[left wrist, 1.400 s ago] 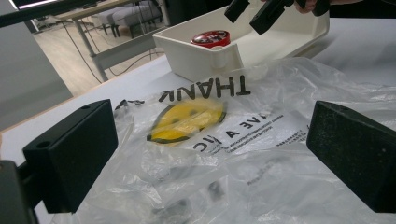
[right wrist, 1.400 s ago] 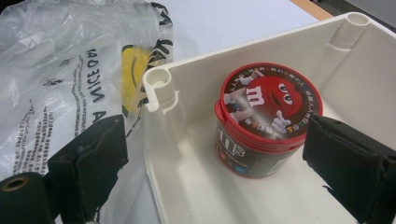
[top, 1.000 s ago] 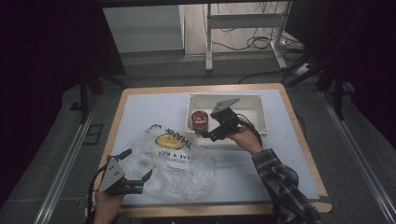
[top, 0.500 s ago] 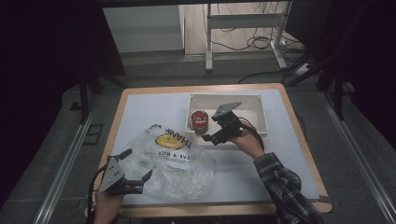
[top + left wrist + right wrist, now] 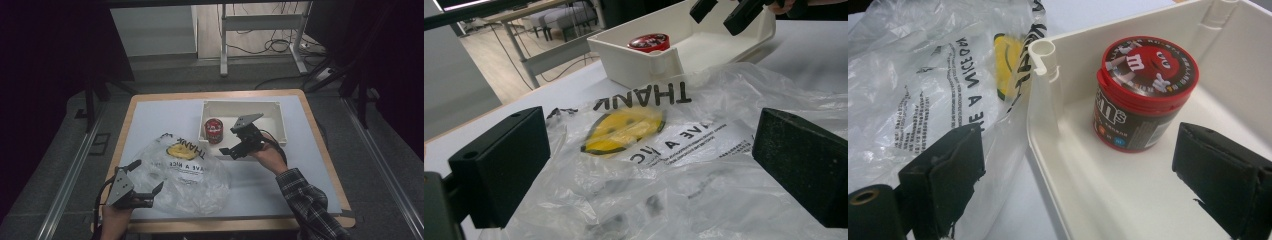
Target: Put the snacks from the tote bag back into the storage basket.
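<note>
A round red candy can (image 5: 214,130) (image 5: 1143,95) stands upright in the left end of a white plastic bin (image 5: 272,111) (image 5: 1048,130). My right gripper (image 5: 231,141) (image 5: 1080,175) is open and straddles the bin's front wall, with one jaw inside near the can and the other over the bag. Nothing is between its pads. A clear plastic bag (image 5: 187,172) (image 5: 684,150) with a yellow smiley and black print lies flat in front of the bin. My left gripper (image 5: 146,176) (image 5: 651,165) is open at the bag's near left edge, its jaws standing wide over the film.
The bin sits at the back right of a white tabletop (image 5: 160,117) with a wooden rim. A person's plaid sleeve (image 5: 305,200) comes in from the lower right. Cables and metal table legs (image 5: 222,45) stand on the floor beyond the table.
The right hand has shifted only slightly at the bin's front wall. The left gripper, the bag and the can are as before.
</note>
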A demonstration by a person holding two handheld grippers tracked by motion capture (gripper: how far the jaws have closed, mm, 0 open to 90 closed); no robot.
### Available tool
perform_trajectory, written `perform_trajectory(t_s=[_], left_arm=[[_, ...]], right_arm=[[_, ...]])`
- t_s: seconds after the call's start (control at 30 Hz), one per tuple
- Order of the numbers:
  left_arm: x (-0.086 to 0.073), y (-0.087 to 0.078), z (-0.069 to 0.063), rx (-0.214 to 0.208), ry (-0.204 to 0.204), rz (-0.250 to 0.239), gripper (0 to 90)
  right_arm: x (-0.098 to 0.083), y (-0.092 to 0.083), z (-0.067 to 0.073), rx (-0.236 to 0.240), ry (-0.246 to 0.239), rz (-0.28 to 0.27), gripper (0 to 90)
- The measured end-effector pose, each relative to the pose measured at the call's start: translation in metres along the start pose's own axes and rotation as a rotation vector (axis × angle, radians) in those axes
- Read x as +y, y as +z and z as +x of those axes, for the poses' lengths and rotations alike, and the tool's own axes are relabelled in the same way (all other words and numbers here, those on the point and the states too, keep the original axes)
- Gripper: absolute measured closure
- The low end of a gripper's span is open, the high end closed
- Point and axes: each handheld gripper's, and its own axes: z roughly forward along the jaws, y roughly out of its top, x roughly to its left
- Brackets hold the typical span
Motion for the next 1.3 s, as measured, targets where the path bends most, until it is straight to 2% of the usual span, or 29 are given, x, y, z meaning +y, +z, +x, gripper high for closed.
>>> perform_trajectory(t_s=[0.23, 1.03, 1.3], left_arm=[[0.000, 0.000, 0.000, 0.000, 0.000, 0.001, 1.8], [0.000, 0.001, 0.000, 0.000, 0.000, 0.000, 1.9], [0.000, 0.001, -0.001, 0.000, 0.001, 0.000, 1.9]], right_arm=[[-0.005, -0.008, 0.002, 0.002, 0.014, -0.013, 5.7], [-0.024, -0.027, 0.008, -0.032, 0.009, -0.017, 5.0], [-0.028, -0.035, 0.010, -0.039, 0.012, -0.036, 4.9]])
